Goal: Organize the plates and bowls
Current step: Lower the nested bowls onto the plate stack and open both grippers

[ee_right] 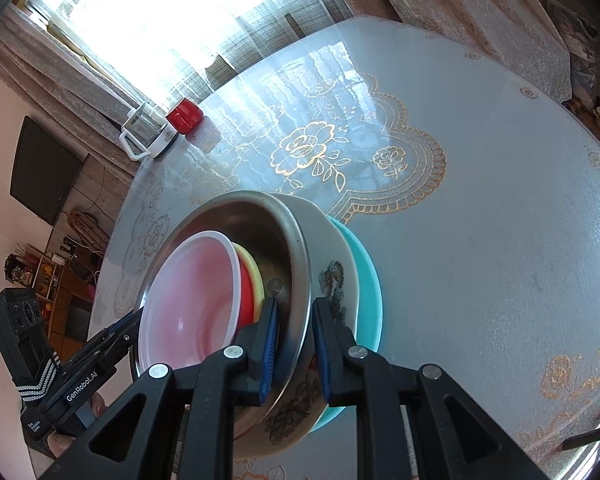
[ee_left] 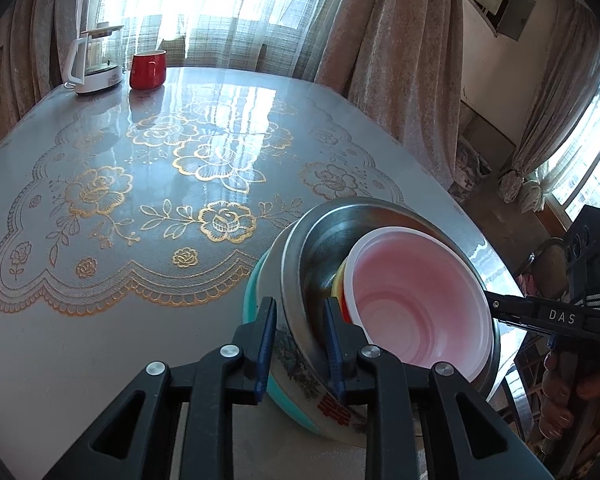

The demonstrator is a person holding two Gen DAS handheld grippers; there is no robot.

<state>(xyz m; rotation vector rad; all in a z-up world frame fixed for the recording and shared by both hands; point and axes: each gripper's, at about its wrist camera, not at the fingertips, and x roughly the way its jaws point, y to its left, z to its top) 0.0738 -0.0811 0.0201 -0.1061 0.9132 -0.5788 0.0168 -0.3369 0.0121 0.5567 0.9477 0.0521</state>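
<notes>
A nested stack stands on the table: a teal plate [ee_left: 252, 300] at the bottom, a flower-printed bowl [ee_left: 296, 360] on it, a steel bowl [ee_left: 324, 240] inside that, then yellow, red and pink-white plastic bowls [ee_left: 416, 304]. My left gripper [ee_left: 298, 344] is shut on the rims of the printed and steel bowls. My right gripper [ee_right: 294, 348] is shut on the same rims from the opposite side. The stack also shows in the right wrist view: teal plate [ee_right: 366, 280], printed bowl [ee_right: 332, 264], steel bowl [ee_right: 268, 240], pink-white bowl [ee_right: 188, 300].
A glass-topped table with a gold floral lace cloth [ee_left: 140, 208] fills the view. A white glass kettle [ee_left: 96, 60] and a red mug [ee_left: 148, 69] stand at its far edge by the curtains. A chair [ee_left: 540, 264] is beyond the table's right edge.
</notes>
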